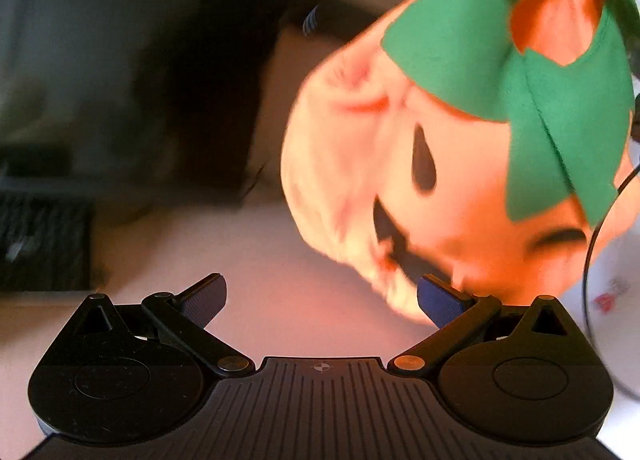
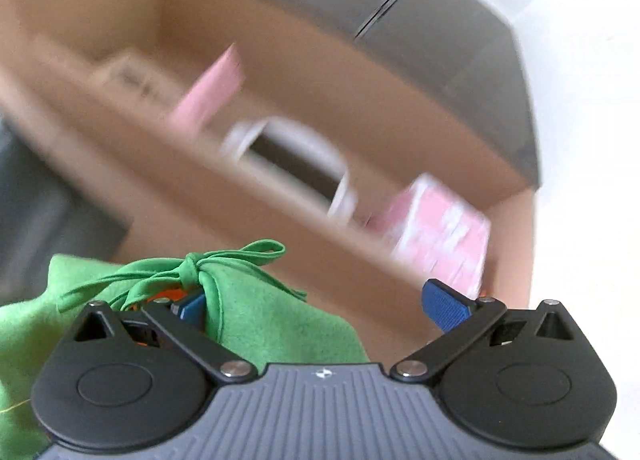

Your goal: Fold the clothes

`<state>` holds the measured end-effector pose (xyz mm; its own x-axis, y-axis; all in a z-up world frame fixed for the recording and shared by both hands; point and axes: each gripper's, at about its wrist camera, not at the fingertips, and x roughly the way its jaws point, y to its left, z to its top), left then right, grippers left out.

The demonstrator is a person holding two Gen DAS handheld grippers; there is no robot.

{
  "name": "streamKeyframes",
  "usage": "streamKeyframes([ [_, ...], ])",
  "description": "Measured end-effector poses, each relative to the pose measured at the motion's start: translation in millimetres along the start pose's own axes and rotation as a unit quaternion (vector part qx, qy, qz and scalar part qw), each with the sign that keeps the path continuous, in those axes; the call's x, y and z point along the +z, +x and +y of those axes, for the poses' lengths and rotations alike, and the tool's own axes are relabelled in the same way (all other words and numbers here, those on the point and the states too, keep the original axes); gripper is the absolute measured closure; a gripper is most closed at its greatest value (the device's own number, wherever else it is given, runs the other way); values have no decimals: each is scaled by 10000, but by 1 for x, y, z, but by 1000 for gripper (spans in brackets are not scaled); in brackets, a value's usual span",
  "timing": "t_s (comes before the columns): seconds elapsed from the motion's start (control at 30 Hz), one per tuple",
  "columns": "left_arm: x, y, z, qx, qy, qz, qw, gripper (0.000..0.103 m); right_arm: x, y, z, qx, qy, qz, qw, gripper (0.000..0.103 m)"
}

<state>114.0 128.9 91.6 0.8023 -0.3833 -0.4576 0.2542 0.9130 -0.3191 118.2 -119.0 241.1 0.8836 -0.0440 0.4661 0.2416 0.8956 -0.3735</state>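
Observation:
An orange pumpkin costume [image 1: 460,164] with a black cut-out face and green felt leaves [image 1: 560,128] hangs at the right of the left wrist view, above a pale table [image 1: 280,280]. My left gripper [image 1: 320,296] is open; its right finger [image 1: 440,300] touches the costume's lower edge. In the right wrist view my right gripper [image 2: 316,304] is open, with the costume's green felt collar and tie strings [image 2: 224,280] lying over its left finger [image 2: 192,306].
An open cardboard box [image 2: 360,108] fills the right wrist view, with pink packets [image 2: 440,236] and a white item inside. A dark cabinet [image 2: 460,40] stands behind it. A black cable [image 1: 592,252] runs at the right edge of the left wrist view; dark objects sit left.

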Motion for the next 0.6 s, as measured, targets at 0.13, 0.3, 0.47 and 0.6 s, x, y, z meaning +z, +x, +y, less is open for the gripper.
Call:
streamKeyframes([
  [0.13,21,-22,13,-302,-189,-558,9978,0,52,-18,-39,-107,458,-441,9979,0],
  [0.3,31,-42,34,-206,-620,-907,9937,0,65,-8,-65,149,1131,-197,9933,0],
  [0.47,20,-44,42,155,-903,-720,9932,0,7,51,-14,1393,1302,1153,9749,0],
  [0.6,2,-32,47,479,-1105,-197,9925,0,-98,104,103,1711,-407,3099,9344,0],
])
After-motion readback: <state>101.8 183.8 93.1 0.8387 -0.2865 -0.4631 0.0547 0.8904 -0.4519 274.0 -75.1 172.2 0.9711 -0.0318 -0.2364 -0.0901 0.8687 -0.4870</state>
